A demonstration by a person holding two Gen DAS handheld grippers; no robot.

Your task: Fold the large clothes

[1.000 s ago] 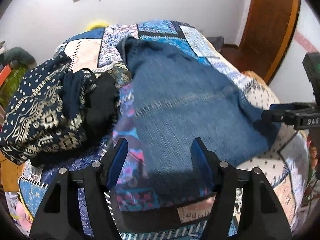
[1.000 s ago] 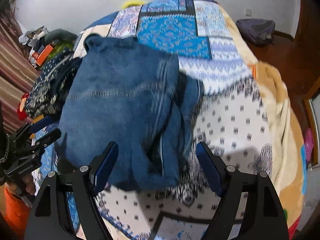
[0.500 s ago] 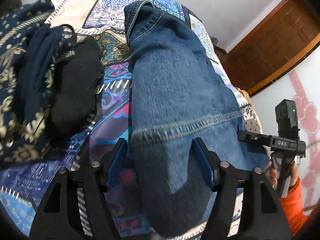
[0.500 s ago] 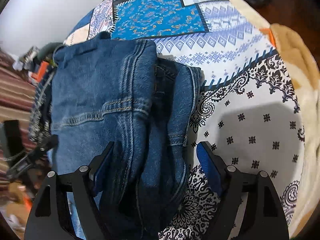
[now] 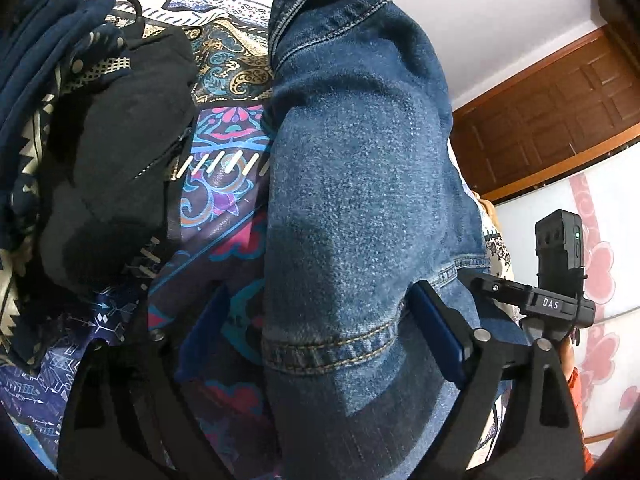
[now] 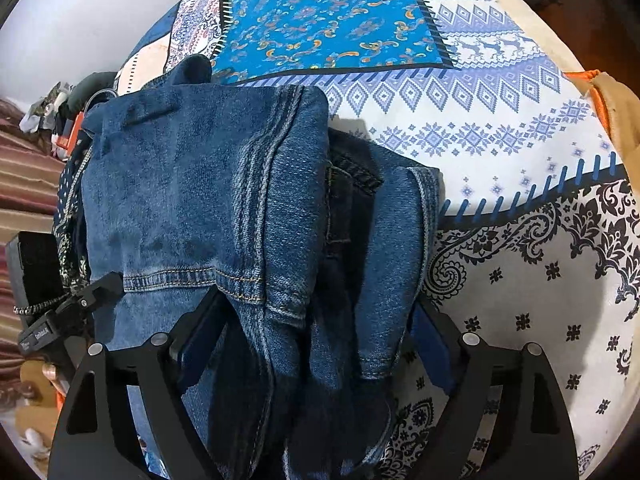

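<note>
A folded blue denim jacket (image 5: 352,184) lies on the patterned bedspread (image 5: 224,184). In the left wrist view my left gripper (image 5: 320,324) is open, its blue pads either side of the jacket's near hem. In the right wrist view the jacket (image 6: 208,200) fills the middle. My right gripper (image 6: 316,332) is open, its fingers straddling the jacket's near folded edge and stitched hem. The right gripper also shows in the left wrist view (image 5: 540,300) at the jacket's right side, and the left gripper shows in the right wrist view (image 6: 64,308) at the left.
A black garment (image 5: 116,168) and a navy patterned cloth (image 5: 28,92) are piled left of the jacket. A brown wooden door (image 5: 560,104) stands behind. The bedspread (image 6: 520,160) stretches to the right, with an orange blanket edge (image 6: 608,96) beyond.
Both grippers have moved down and in close to the jacket's near edge, so its hem now sits between their open fingers. The jacket lies in the same place.
</note>
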